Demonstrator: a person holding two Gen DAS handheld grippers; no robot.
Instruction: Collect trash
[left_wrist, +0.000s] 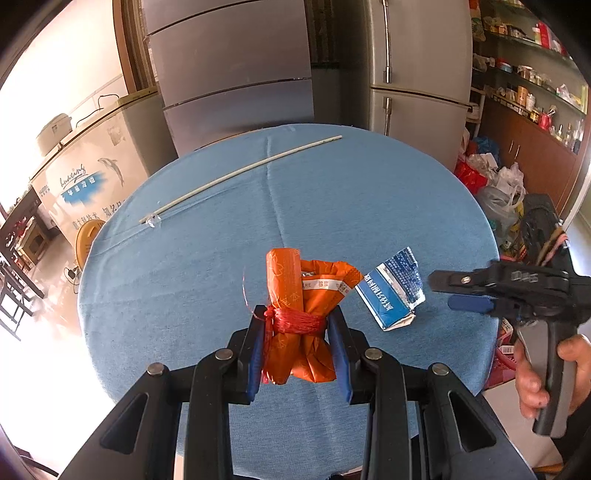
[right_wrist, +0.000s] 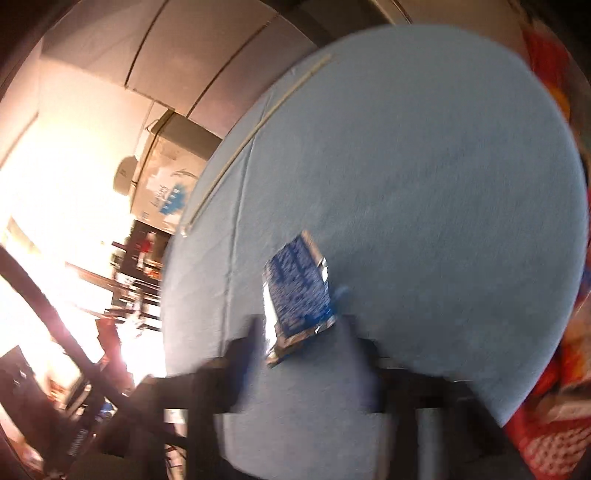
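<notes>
Left gripper (left_wrist: 298, 332): jaws drawn in tight, pads clamped on both sides of a crumpled orange paper wrapper bundle tied w/ red string (left_wrist: 299, 306), held just above the round table under a light-blue cloth (left_wrist: 207, 258). Right gripper (left_wrist: 443, 291), seen from the left wrist cam at 3 o'clock w/ a hand (left_wrist: 543, 373) on its grip: jaws stand wide, nothing gripped; right wrist cam is heavily blurred. Torn blue-and-white printed carton scrap w/ foil lining (left_wrist: 393, 291) lies flat on the cloth, just beside the bundle at its 3 o'clock, and sits ahead of and partly btwn the right fingers in the right view; contact cannot be confirmed. Thin pale stick (left_wrist: 240, 173) lies at 11 o'clock, well apart. Risks, as judged: scrap is flat and light, so pads closing too high may skate over it or push it away; closing low may pinch the cloth and drag it. Right fingers working close to the left load may knock the bundle. Loose string end may snag.
</notes>
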